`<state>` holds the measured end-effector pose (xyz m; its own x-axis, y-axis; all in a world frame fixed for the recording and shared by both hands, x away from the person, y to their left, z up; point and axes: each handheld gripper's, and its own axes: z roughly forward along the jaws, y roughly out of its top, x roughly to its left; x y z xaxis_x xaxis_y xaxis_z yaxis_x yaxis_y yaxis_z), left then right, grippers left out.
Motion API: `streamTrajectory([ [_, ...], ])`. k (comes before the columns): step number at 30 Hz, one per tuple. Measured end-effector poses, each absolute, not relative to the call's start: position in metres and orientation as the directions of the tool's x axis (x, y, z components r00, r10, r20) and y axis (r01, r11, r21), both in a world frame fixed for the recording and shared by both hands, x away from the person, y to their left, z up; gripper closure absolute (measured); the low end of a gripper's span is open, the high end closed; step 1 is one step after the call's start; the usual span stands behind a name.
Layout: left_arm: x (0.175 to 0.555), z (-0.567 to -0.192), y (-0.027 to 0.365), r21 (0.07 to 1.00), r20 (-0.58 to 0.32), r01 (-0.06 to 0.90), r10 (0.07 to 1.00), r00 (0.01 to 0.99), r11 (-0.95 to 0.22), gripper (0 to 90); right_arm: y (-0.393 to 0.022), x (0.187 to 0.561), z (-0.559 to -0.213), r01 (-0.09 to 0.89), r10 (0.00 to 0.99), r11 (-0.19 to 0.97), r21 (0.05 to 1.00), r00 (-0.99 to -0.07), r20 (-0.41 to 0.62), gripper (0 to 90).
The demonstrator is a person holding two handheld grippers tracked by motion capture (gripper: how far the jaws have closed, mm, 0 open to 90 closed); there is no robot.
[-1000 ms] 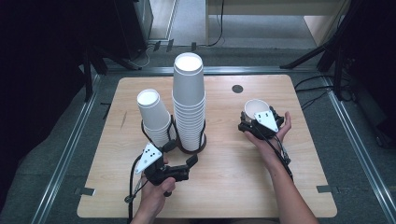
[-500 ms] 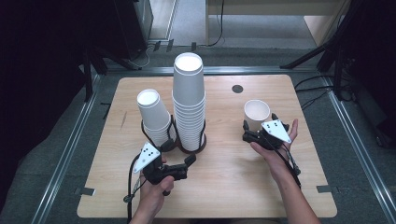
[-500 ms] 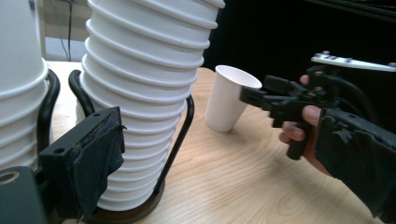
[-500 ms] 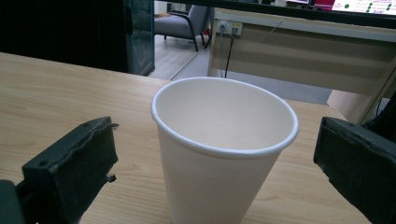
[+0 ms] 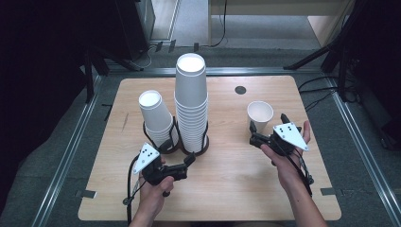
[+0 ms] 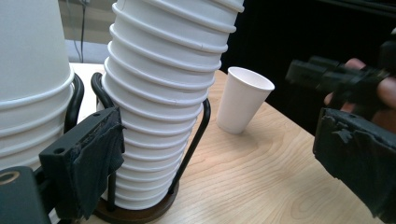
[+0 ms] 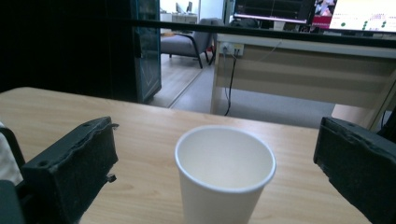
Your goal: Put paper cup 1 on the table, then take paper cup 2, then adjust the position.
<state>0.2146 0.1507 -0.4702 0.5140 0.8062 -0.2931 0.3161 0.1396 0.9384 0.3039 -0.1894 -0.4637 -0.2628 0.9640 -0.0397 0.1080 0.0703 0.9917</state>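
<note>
Pale wooden bench (image 5: pixel 227 189) with rounded corners, standing on grey carpet inside a metal floor frame; small black round disc (image 5: pixel 240 90) set into the top near 1 o'clock. Dark room at 9 o'clock and 3 o'clock. Seen in the right gripper view at 12 o'clock: a light wooden desk (image 7: pixel 299 70) with a hanging cable, a grey chair (image 7: pixel 187 44) and lit screens, their writing too small to read. No readable brand or label on any cup.

At bench centre, 2 black wire holders on round bases: tall stack of white paper cups (image 5: pixel 191 101) and, at its 9 o'clock, short stack of white paper cups (image 5: pixel 156 118).

Single white paper cup (image 5: pixel 260 116) upright, mouth up, at 3 o'clock on the bench, well apart from the stacks. Right tongs (image 5: pixel 259 135) just at its 6 o'clock, spread wide and holding nothing; in the right gripper view the cup (image 7: pixel 225 172) stands between the 2 black jaws, touching neither.

Left tongs (image 5: pixel 185 161) at 6 o'clock of the tall stack, near its holder base, also wide apart and empty; in the left gripper view the tall stack (image 6: pixel 163 93) fills the gap at 11 o'clock, single cup (image 6: pixel 243 100) farther off at 1 o'clock.
</note>
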Motion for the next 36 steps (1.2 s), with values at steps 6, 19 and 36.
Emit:
streamTrajectory([
  [6, 0.214, -0.471, 0.151, 0.939, -0.290, 0.318, 0.806, 0.516, 0.135, 2.3, -0.174, 0.296, -0.433, 0.066, 0.955, 0.035, 0.997, -0.297, -0.014, 0.0],
  [19, 0.214, -0.473, 0.148, 0.937, -0.287, 0.326, 0.813, 0.506, 0.128, 2.3, -0.129, 0.284, -0.369, 0.008, 0.913, 0.006, 1.000, -0.407, -0.002, 0.0],
  [36, 0.213, -0.465, 0.146, 0.948, -0.240, 0.298, 0.859, 0.453, 0.108, 2.3, -0.085, 0.275, -0.330, -0.029, 0.834, -0.039, 0.999, -0.552, 0.016, 0.0],
])
